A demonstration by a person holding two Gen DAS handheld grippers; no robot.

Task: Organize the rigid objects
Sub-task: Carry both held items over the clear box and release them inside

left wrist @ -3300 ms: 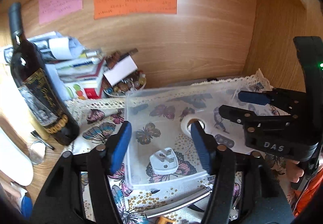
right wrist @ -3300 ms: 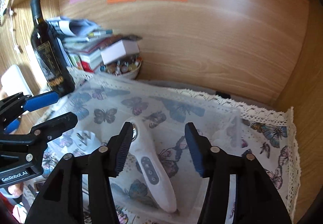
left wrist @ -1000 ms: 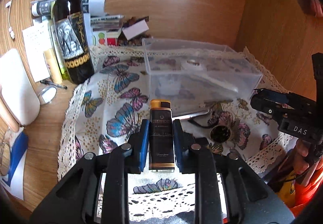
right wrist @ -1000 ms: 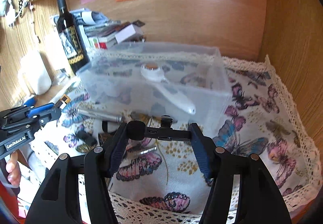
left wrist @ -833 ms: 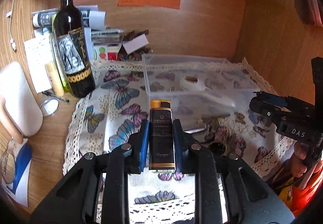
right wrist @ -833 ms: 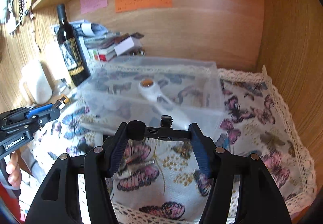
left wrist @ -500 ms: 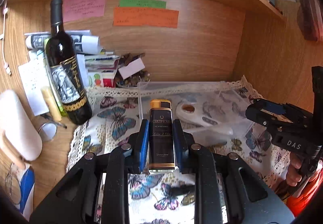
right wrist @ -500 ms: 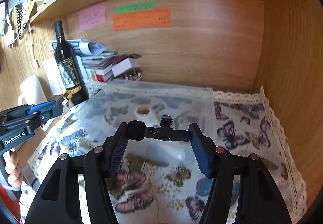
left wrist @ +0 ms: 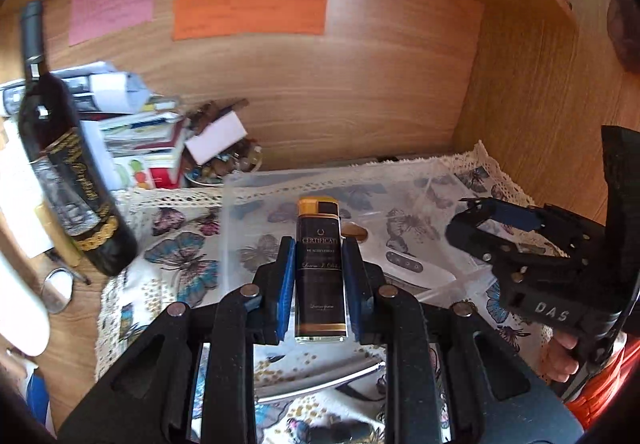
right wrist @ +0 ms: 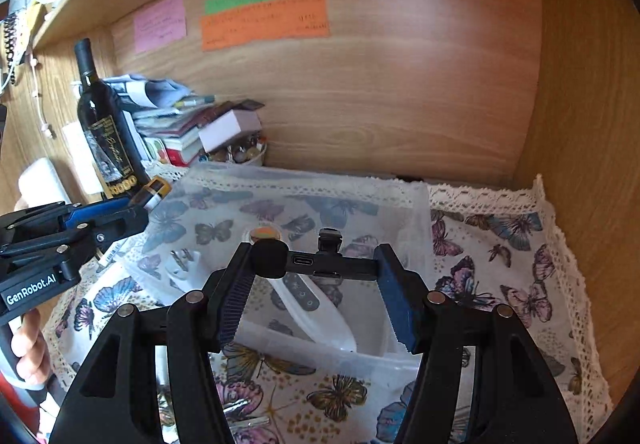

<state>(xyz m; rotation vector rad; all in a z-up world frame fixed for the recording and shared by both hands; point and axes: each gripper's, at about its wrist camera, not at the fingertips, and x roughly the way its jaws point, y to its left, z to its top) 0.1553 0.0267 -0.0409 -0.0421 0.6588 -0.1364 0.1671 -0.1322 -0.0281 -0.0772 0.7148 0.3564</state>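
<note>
Nearest the cameras, the left gripper (left wrist: 319,280) is clenched on a black rectangular lighter with a gold cap (left wrist: 319,268), held upright in front of the bin, and the right gripper (right wrist: 314,286) clamps a small black microphone-like gadget with a round foam head (right wrist: 316,262) crosswise above it. Just beyond, the clear plastic storage bin (right wrist: 320,358) on the butterfly-print cloth (right wrist: 500,284) already holds a white wand-shaped device (right wrist: 316,304) and a white plug adapter (right wrist: 182,264). So I judge sorting well underway: two items are boxed, two carried, and a silver metal bar (left wrist: 320,384) lies loose outside.
</note>
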